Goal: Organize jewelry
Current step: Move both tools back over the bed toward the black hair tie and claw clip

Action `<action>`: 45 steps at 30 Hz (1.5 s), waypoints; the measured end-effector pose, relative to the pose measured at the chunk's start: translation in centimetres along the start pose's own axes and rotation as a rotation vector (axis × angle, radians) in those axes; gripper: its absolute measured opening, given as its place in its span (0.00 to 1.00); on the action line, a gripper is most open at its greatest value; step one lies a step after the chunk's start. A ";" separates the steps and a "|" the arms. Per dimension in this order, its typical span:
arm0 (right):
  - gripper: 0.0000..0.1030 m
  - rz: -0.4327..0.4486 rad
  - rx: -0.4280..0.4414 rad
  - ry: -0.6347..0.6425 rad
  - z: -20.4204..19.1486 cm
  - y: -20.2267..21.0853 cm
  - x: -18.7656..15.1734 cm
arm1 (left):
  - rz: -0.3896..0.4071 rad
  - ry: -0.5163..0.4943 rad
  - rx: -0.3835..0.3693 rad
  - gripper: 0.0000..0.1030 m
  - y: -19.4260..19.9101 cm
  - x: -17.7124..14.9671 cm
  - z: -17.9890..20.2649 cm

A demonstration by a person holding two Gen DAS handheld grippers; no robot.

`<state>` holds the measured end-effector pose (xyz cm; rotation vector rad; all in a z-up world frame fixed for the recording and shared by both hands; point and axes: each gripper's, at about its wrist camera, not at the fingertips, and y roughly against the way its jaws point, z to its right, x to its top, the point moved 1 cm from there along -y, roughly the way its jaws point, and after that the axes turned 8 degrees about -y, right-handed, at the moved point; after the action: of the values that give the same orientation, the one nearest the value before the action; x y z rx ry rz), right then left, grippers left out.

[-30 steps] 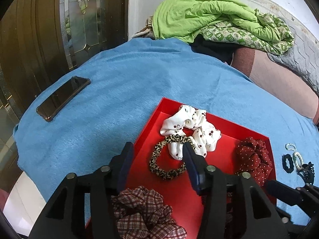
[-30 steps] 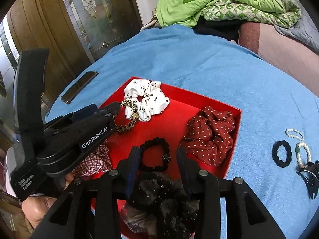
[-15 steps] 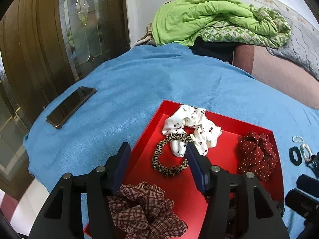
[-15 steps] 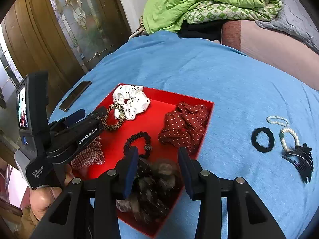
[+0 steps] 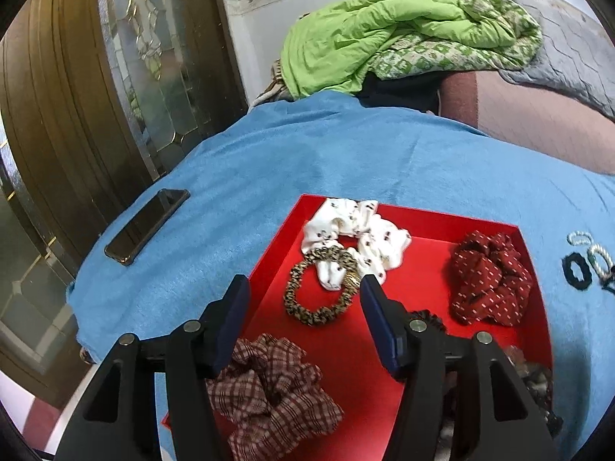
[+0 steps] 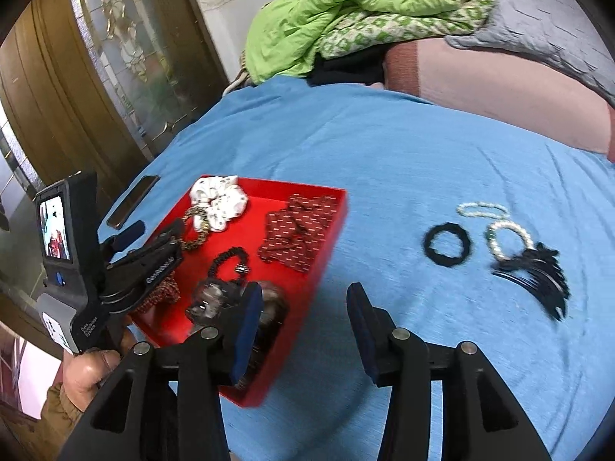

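A red tray (image 5: 423,269) on the blue cloth holds a white dotted scrunchie (image 5: 357,238), a leopard hair tie (image 5: 307,307), a dark red scrunchie (image 5: 488,280) and a plaid scrunchie (image 5: 269,384). My left gripper (image 5: 303,292) hovers open above the tray's near-left part with nothing between its fingers. The right gripper (image 6: 303,299) is over the cloth just right of the tray (image 6: 307,307), jaws opening and empty. A dark sheer scrunchie (image 6: 215,299) lies in the tray's near corner. A black hair tie (image 6: 447,244), pearl bracelets (image 6: 511,238) and a black claw clip (image 6: 534,276) lie on the cloth.
A black phone (image 5: 148,224) lies at the cloth's left edge, beside a wooden door with glass panels (image 5: 77,115). A green quilt (image 5: 384,38) is piled at the back. A hand (image 6: 88,372) holds the left gripper's handle.
The right gripper has let go of the dark sheer scrunchie in the tray, swung right onto the cloth, and its jaws stand wider. The left gripper drew back a little and widened.
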<state>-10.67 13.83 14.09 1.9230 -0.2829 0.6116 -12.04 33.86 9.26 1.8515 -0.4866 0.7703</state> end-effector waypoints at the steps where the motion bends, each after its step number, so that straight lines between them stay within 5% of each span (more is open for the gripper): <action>1: 0.49 0.002 -0.007 -0.006 0.5 0.3 0.0 | 0.002 -0.011 -0.002 0.57 0.4 0.0 0.3; 14: 0.54 0.032 -0.084 -0.166 9.9 4.4 -1.6 | 0.075 -0.105 -0.126 0.63 8.0 1.5 4.1; 24: 0.57 0.066 -0.128 -0.273 16.3 7.3 -3.2 | 0.082 -0.209 -0.207 0.65 10.3 2.3 9.4; 35: 0.59 0.081 -0.180 -0.370 22.5 8.1 -4.0 | -0.031 -0.270 -0.382 0.65 8.7 3.2 15.9; 45: 0.66 0.103 -0.175 -0.340 23.8 5.9 -1.9 | -0.176 -0.276 -0.467 0.65 2.3 5.1 22.0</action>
<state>-8.18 -10.32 10.09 1.8445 -0.6331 0.3111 -3.57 12.80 8.50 1.5370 -0.6108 0.2518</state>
